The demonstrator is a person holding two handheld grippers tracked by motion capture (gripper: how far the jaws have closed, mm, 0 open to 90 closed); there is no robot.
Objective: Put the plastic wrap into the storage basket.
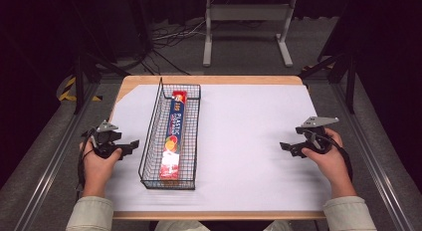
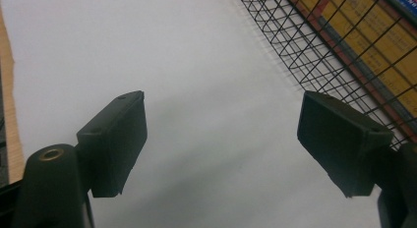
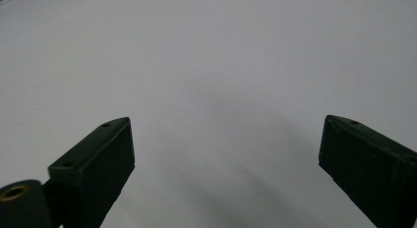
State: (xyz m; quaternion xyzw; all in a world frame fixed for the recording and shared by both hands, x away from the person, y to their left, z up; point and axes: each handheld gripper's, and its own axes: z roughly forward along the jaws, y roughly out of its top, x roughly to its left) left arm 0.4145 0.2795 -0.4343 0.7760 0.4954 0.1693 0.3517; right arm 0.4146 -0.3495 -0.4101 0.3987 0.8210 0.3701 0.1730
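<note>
A long black wire basket [image 1: 149,141] lies lengthwise on the white sheet, left of centre. Inside it rests a long blue, red and yellow box of plastic wrap [image 1: 174,136]. My left gripper [image 1: 130,144] is held just left of the basket, open, with nothing between its jaws. In the left gripper view the gripper [image 2: 221,144] hangs over bare white sheet, with the basket mesh [image 2: 314,46] and the box [image 2: 378,46] at the upper right. My right gripper [image 1: 287,148] rests at the right side of the sheet, open and empty; the right gripper view shows it [image 3: 226,159] above plain white surface.
The white sheet [image 1: 249,141] covers a wooden table [image 1: 209,80] whose edge shows at the back and front. Beyond the table stand a grey metal frame [image 1: 246,22] and cables on the floor. Metal rails run along both sides of the table.
</note>
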